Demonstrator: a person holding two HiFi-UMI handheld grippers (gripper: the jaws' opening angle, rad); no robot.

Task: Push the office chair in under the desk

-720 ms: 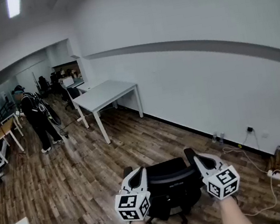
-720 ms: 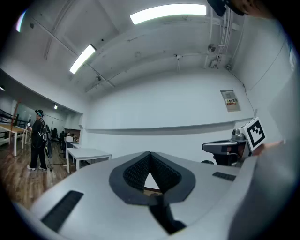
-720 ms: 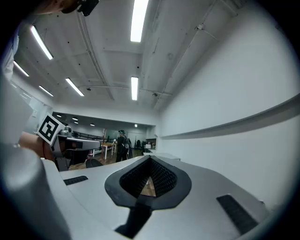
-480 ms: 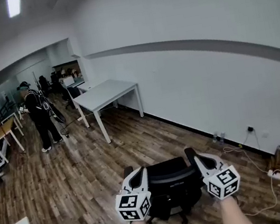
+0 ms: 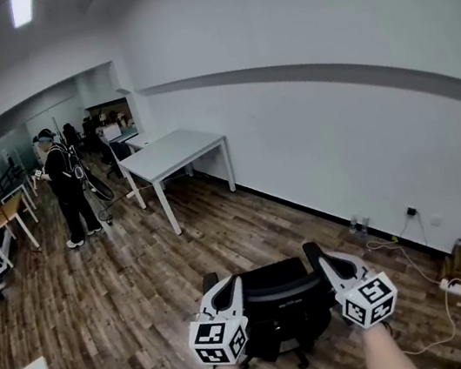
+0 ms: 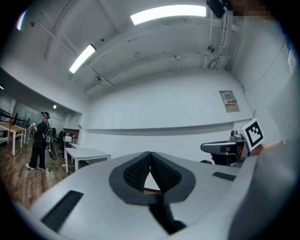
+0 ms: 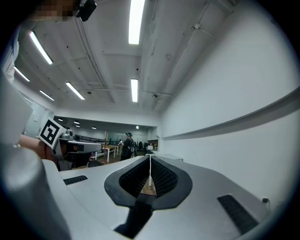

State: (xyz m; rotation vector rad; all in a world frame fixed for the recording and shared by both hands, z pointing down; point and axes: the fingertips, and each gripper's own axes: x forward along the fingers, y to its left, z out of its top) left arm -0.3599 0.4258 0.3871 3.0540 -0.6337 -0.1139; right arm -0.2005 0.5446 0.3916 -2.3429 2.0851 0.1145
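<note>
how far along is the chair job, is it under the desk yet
Done: nothing yet; the office chair stands well short of the white desk by the wall. In hand: left claw and right claw, both shut and empty, sit at either side of the backrest top; contact is unclear. Left: roll the chair across the wood floor and under the desk.

The room is lit brightly by ceiling strip lights (image 5: 23, 9); the tubes are blown out to glare; shadows are kept soft; straight lines are bowed toward the edges; corners of the gripper views are darkened.
</note>
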